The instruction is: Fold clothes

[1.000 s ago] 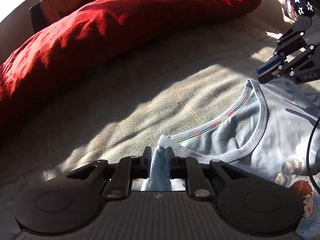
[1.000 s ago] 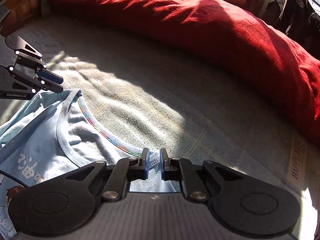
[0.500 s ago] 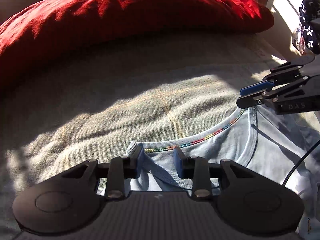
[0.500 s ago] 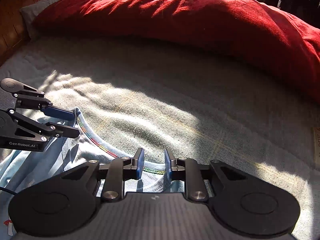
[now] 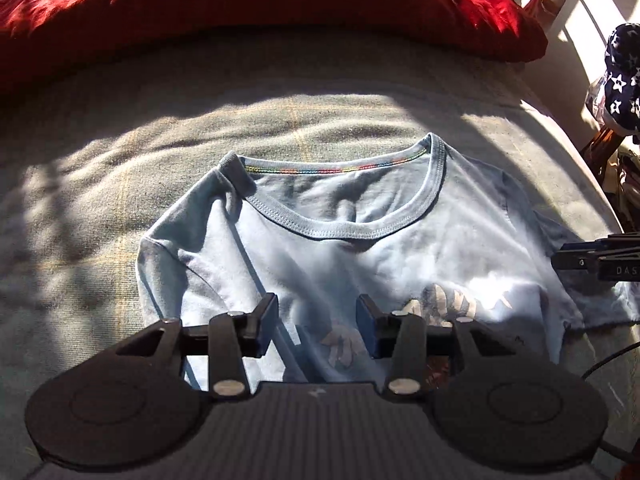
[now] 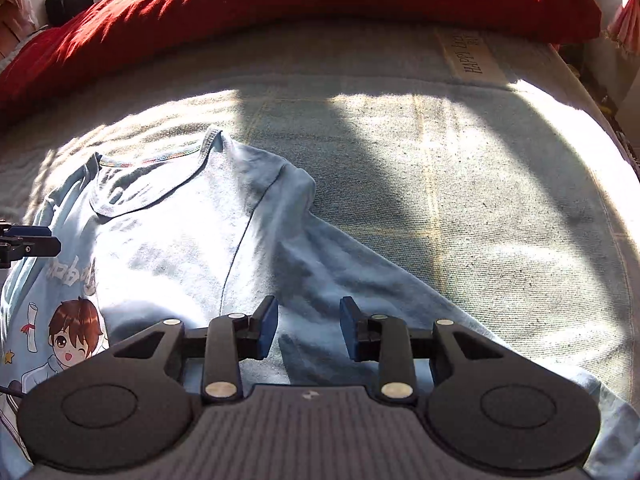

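Note:
A light blue T-shirt [image 5: 360,240] lies flat and face up on the bed, collar [image 5: 348,228] toward the red duvet, with a cartoon print [image 6: 72,340] on its chest. My left gripper [image 5: 317,326] hovers open above the chest, nothing between its fingers. My right gripper [image 6: 308,328] is open too, above the shirt's right side near the sleeve [image 6: 360,280]. In the left wrist view, the right gripper's tips [image 5: 592,258] show at the right edge. The left gripper's tips [image 6: 28,242] appear at the left edge of the right wrist view.
A grey-green blanket [image 6: 460,184] covers the bed in patchy sunlight. A big red duvet [image 5: 240,4] lies along the far side. A navy star-patterned cloth [image 5: 620,76] hangs off the right edge, and a dark bag [image 6: 66,0] sits far left.
Both grippers let go of the collar corners, opened wide and pulled back toward the chest. The shirt now lies flat with its whole neckline in view.

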Tool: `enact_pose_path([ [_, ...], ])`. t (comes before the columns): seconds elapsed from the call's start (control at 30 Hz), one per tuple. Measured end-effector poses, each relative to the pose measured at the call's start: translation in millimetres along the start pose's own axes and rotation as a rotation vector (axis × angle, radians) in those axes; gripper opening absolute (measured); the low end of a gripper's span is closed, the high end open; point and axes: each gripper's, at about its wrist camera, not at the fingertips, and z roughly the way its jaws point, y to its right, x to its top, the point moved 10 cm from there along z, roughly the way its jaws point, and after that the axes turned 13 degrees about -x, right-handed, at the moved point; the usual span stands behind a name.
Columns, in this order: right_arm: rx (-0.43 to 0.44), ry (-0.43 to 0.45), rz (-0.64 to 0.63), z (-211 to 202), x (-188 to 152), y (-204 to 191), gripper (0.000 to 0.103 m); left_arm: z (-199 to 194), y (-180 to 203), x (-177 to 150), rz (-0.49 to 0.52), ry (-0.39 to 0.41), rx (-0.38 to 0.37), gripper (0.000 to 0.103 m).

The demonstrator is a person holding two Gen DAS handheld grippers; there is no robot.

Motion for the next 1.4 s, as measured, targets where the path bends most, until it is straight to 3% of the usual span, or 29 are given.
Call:
enact_pose_path([
  [0.13, -0.053, 0.048, 0.031, 23, 11, 18, 0.036, 7, 1, -12, -0.004, -0.047, 0.049, 0.044],
  [0.2, -0.075, 0.045, 0.091, 26, 22, 41, 0.029, 4, 1, -13, -0.003, -0.049, 0.058, 0.044],
  [0.27, -0.134, 0.029, 0.121, 24, 25, 63, 0.032, 0, 3, -13, -0.010, -0.045, 0.055, 0.044],
  [0.37, -0.063, 0.037, 0.165, 4, 30, 65, 0.037, -5, 5, -13, -0.022, -0.037, 0.055, 0.047],
  [0.53, 0.177, 0.078, 0.078, -12, 35, -9, 0.039, -8, 6, -15, -0.034, -0.037, 0.066, 0.047],
  [0.6, 0.177, 0.070, 0.023, 1, 36, -31, 0.039, -10, 7, -15, -0.034, -0.038, 0.068, 0.047],
  [0.73, 0.091, 0.090, 0.005, 43, 54, -30, 0.039, -13, 7, -15, -0.026, -0.039, 0.075, 0.047],
  [0.83, 0.105, 0.099, 0.076, 38, 67, -18, 0.040, -14, 8, -15, -0.022, -0.038, 0.078, 0.047],
  [0.9, 0.081, 0.109, 0.086, 26, 70, -12, 0.048, -14, 12, -15, -0.013, -0.043, 0.079, 0.047],
  [0.93, 0.094, 0.111, 0.100, 13, 65, -10, 0.048, -13, 14, -16, -0.006, -0.046, 0.078, 0.048],
  [1.03, 0.027, 0.117, 0.101, -17, 35, 4, 0.051, -12, 21, -17, 0.016, -0.057, 0.078, 0.049],
  [1.2, -0.150, 0.074, 0.146, -31, -18, 52, 0.054, -10, 32, -19, 0.052, -0.075, 0.078, 0.051],
  [1.33, -0.147, 0.056, 0.157, -17, -26, 67, 0.054, -5, 41, -21, 0.083, -0.093, 0.084, 0.051],
  [1.4, -0.125, 0.036, 0.173, -3, -21, 71, 0.062, -3, 47, -22, 0.094, -0.104, 0.085, 0.051],
])
